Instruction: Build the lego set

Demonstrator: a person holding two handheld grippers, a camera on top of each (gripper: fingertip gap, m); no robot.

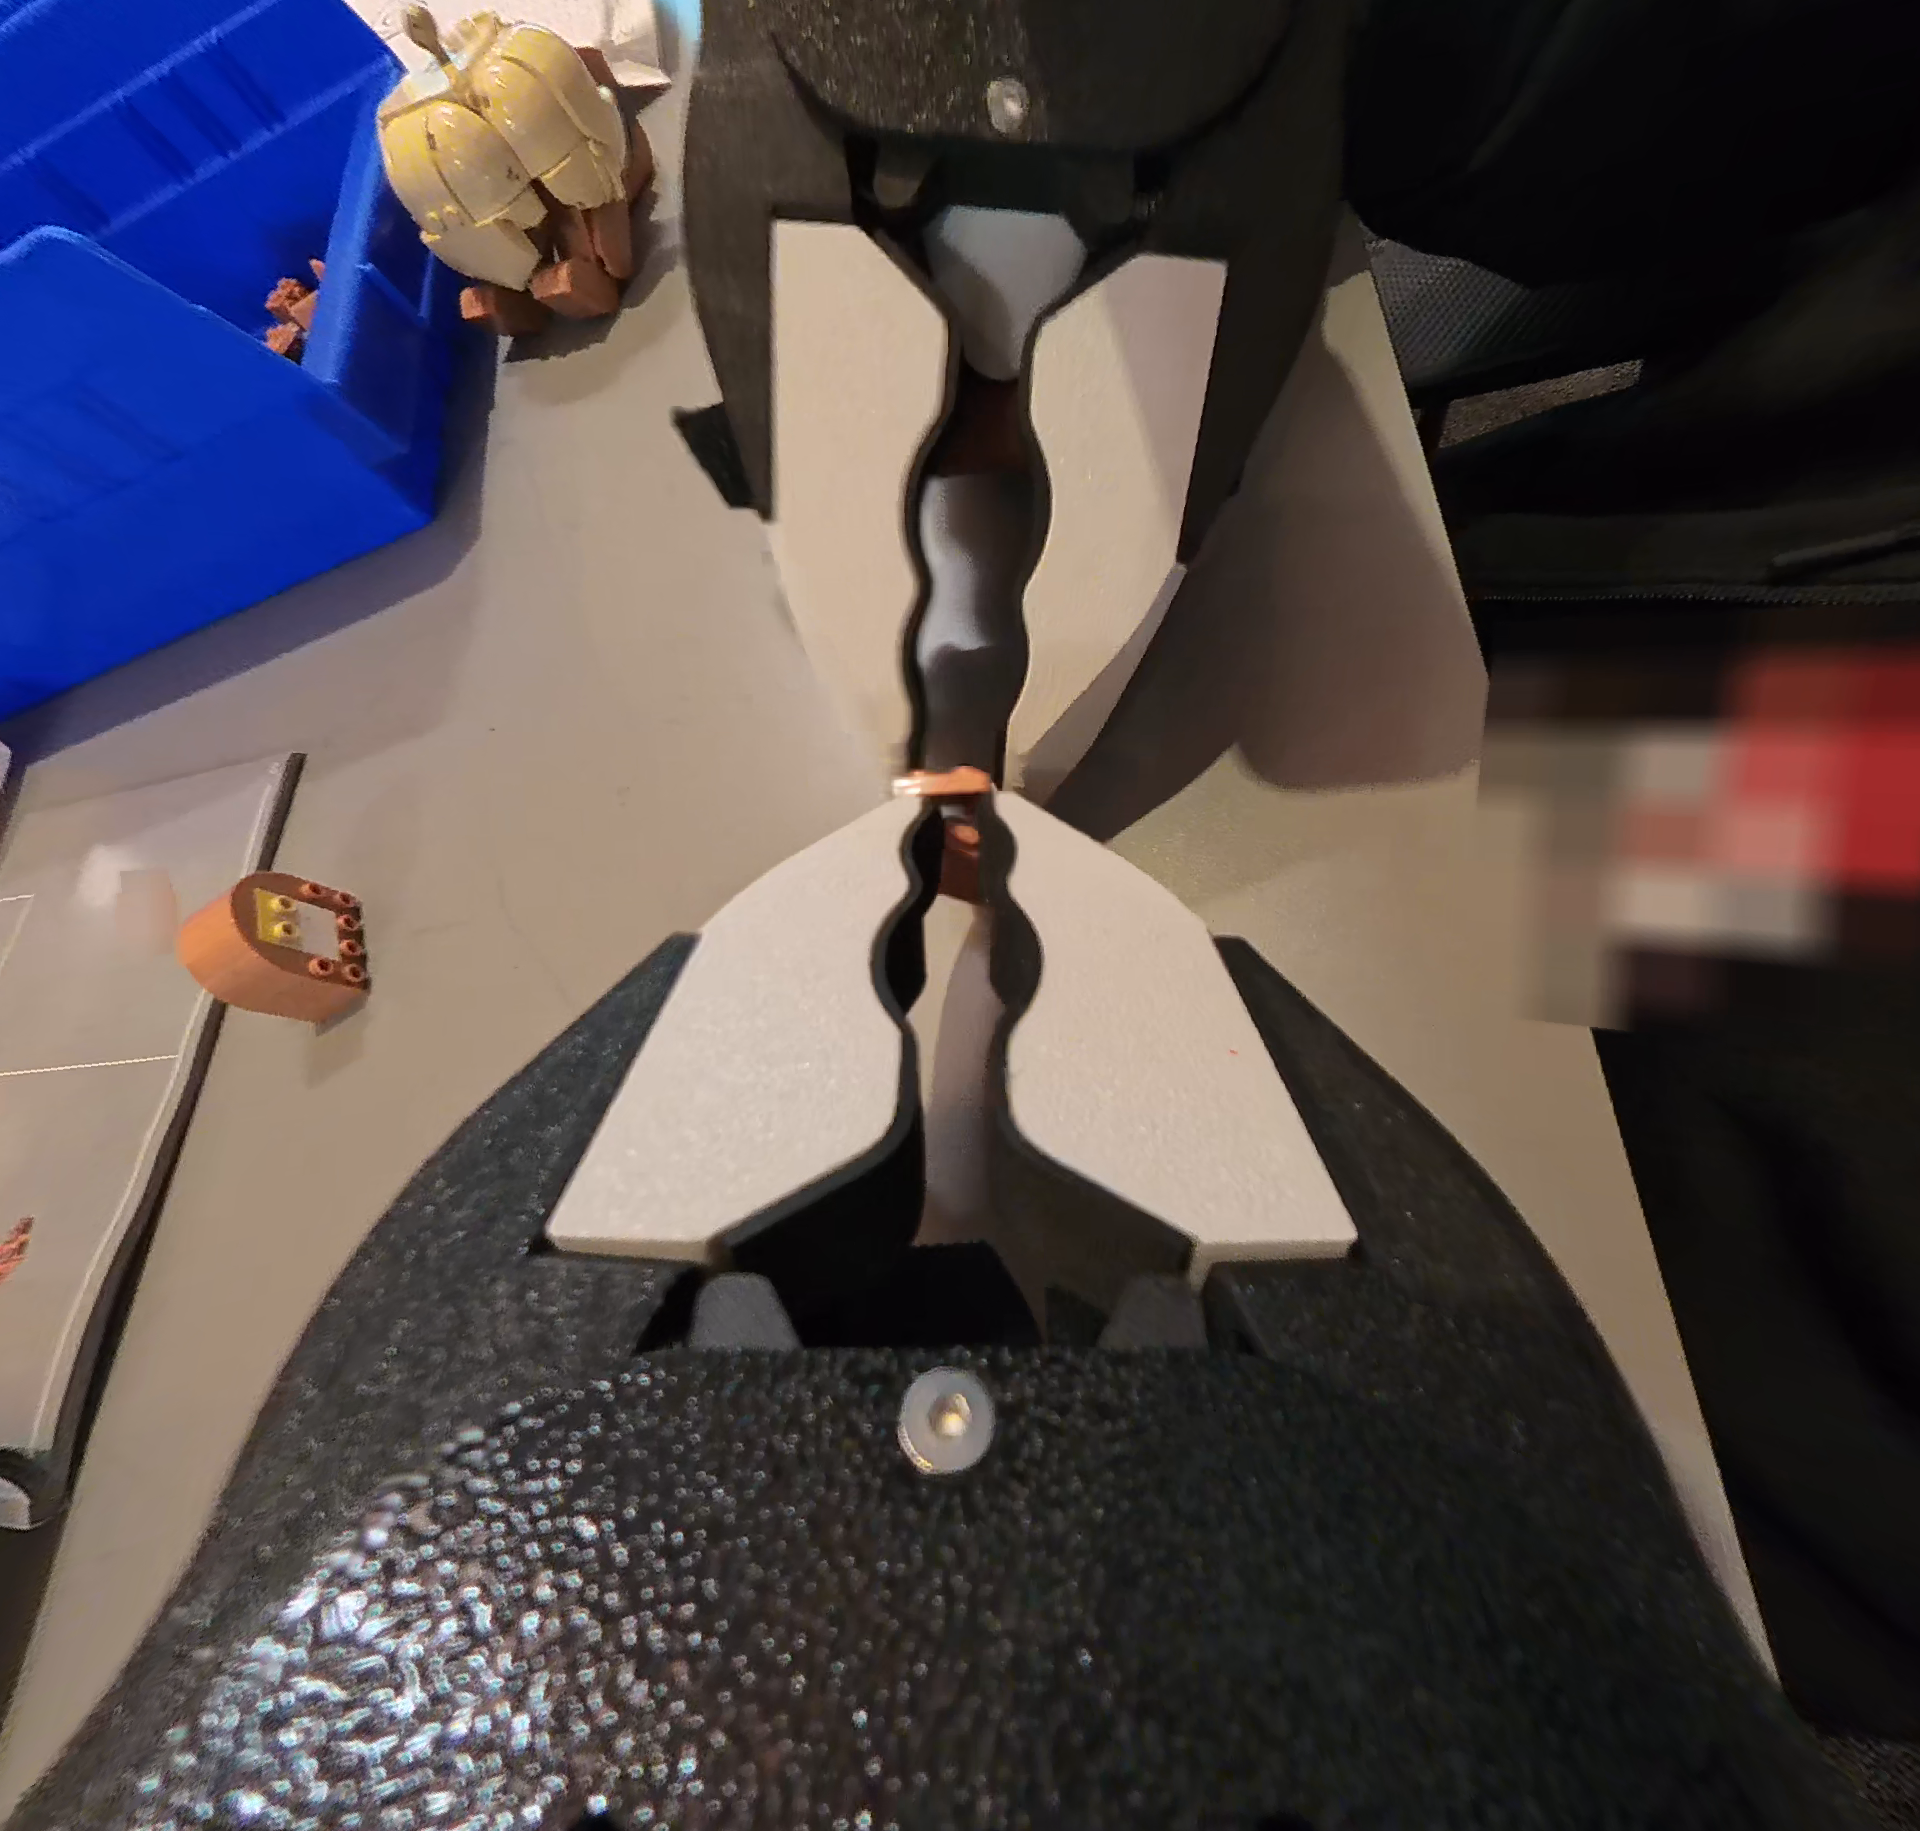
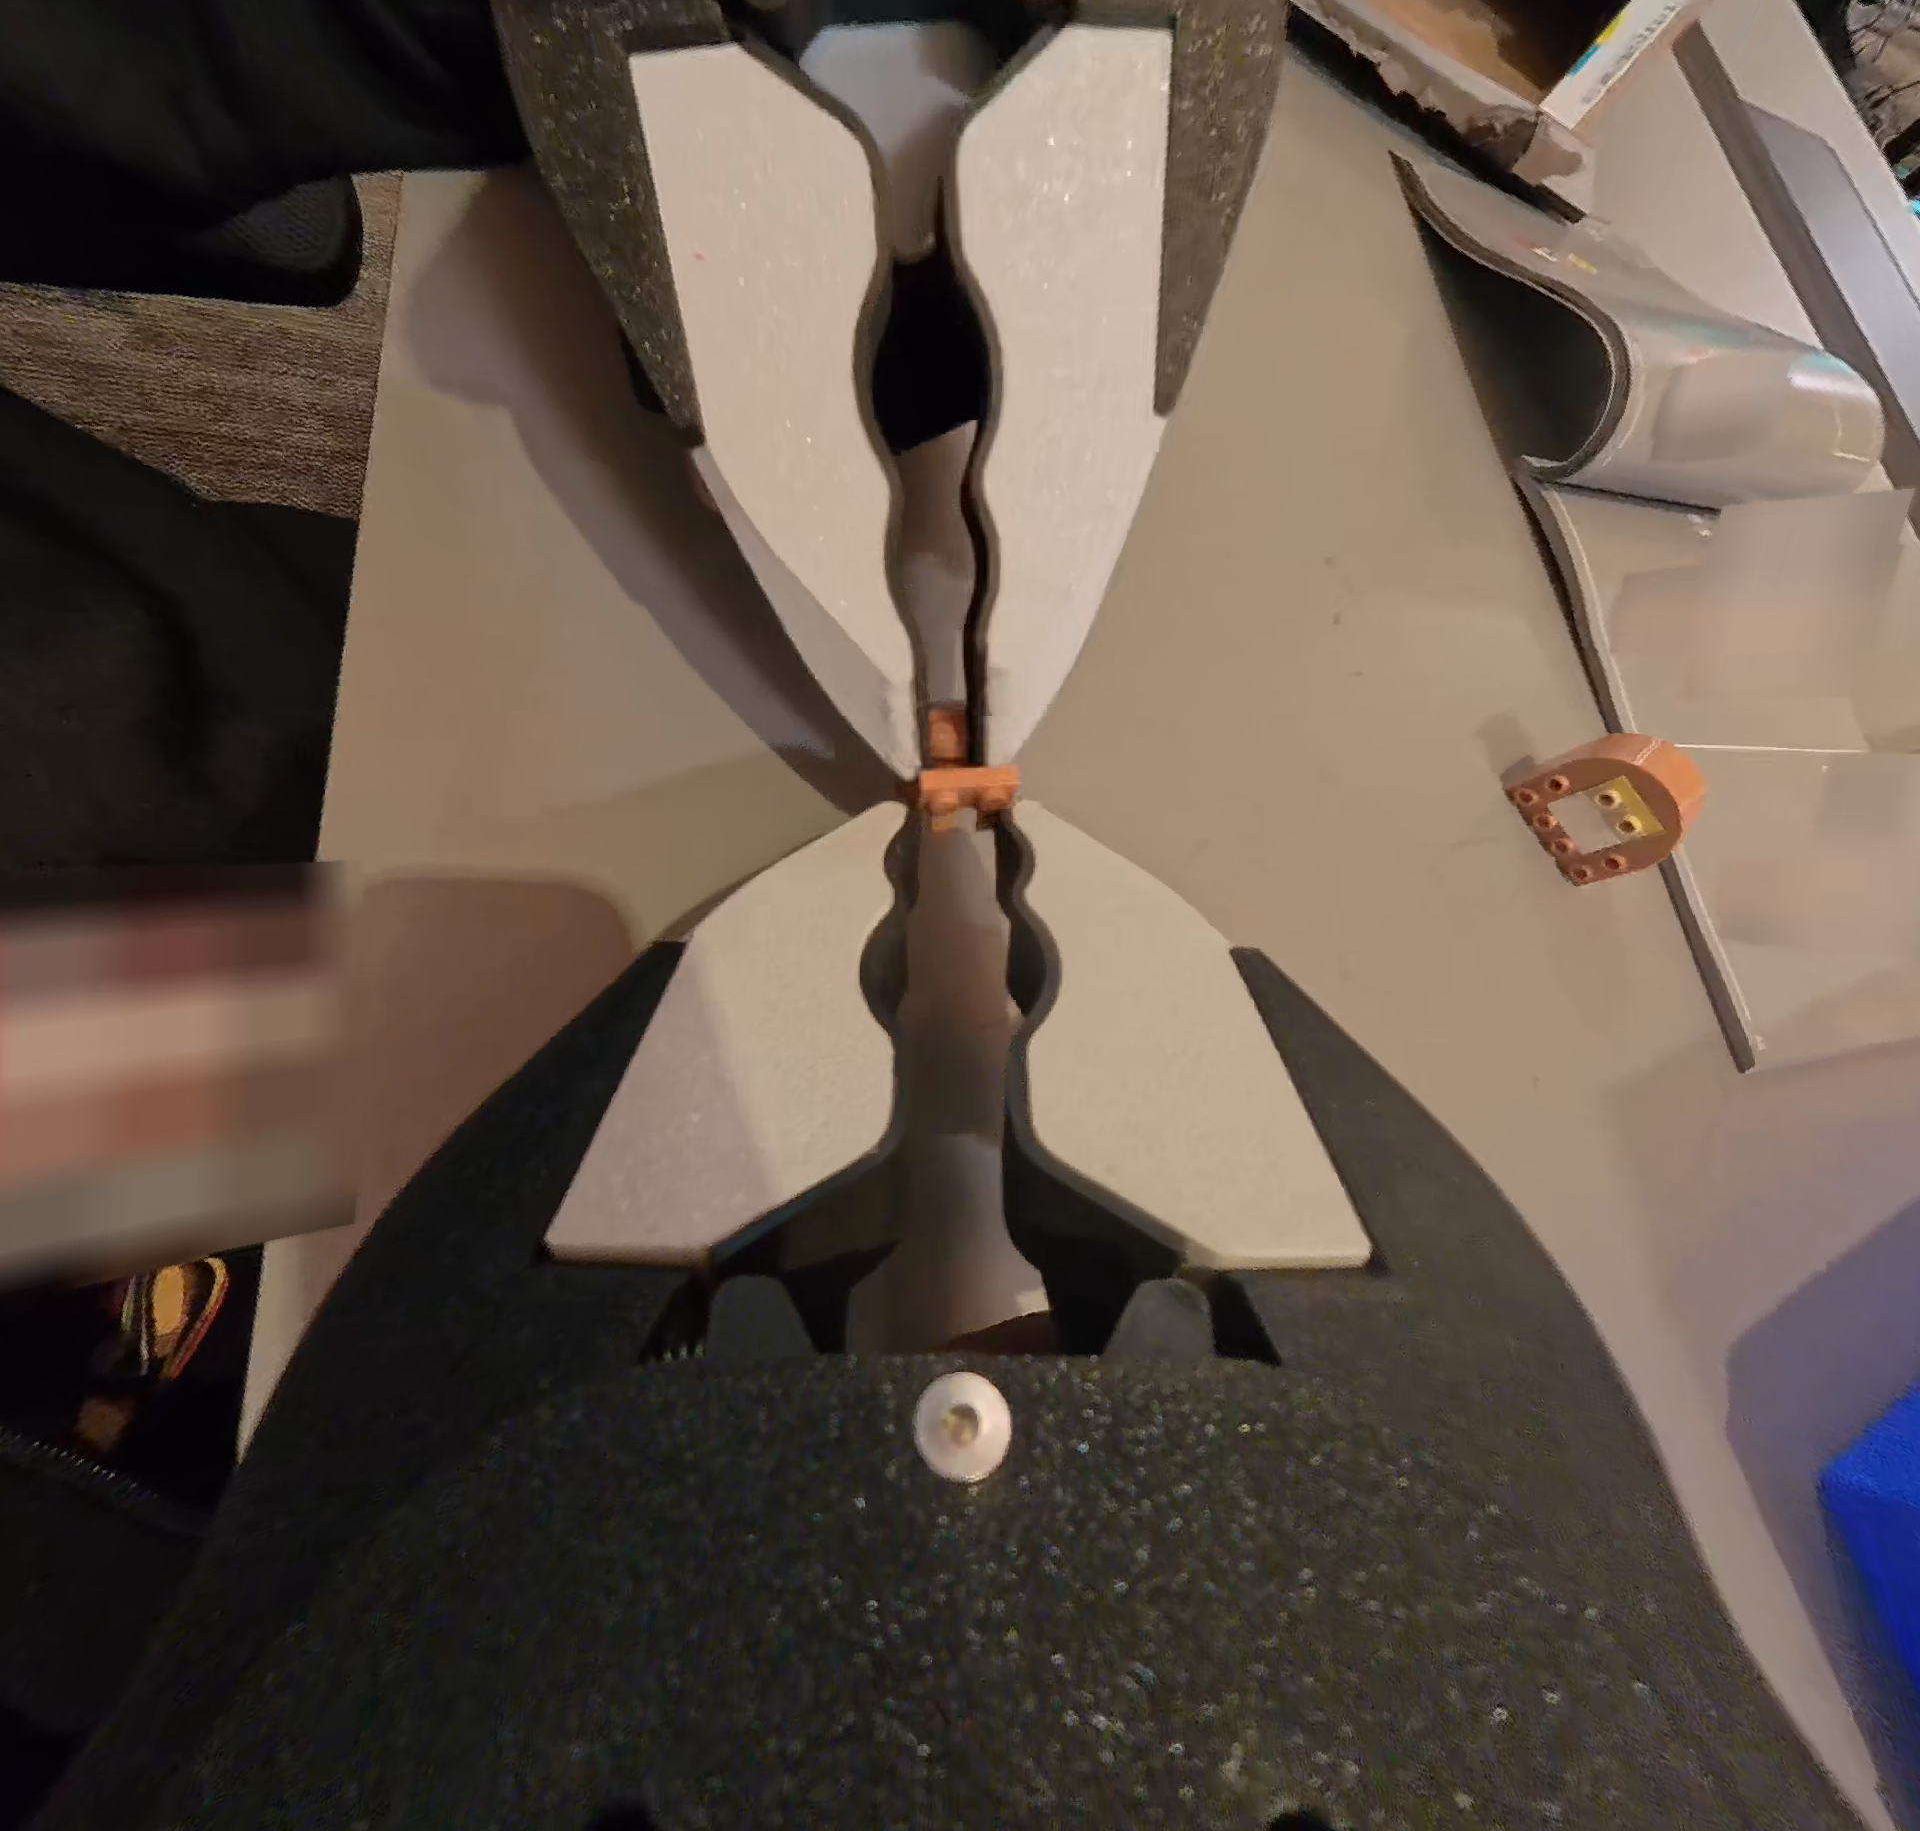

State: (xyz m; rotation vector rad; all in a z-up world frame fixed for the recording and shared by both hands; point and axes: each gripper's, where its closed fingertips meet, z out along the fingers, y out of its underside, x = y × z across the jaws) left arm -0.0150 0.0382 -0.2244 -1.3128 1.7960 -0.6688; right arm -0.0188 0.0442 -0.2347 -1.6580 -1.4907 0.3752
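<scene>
My two grippers meet tip to tip above the grey table [image 1: 520, 638]. My left gripper [image 1: 951, 825] is shut on a small dark brown brick [image 1: 961, 862], which also shows in the right wrist view [image 2: 943, 737]. My right gripper [image 2: 961, 825] is shut on a small flat orange-brown studded plate [image 2: 961, 789], seen edge-on in the left wrist view [image 1: 940, 784]. The plate lies across the end of the brick and touches it. In each view the other gripper comes in from the top.
A brown arched piece with studs [image 1: 275, 934] lies on the table and shows in the right wrist view [image 2: 1605, 805]. A beige rounded model on brown bricks [image 1: 509, 150] stands beside blue bins [image 1: 187, 275]. Booklets [image 2: 1714, 410] and a torn box [image 2: 1558, 36] lie nearby. Less than 4 cm separates the two grippers' tips.
</scene>
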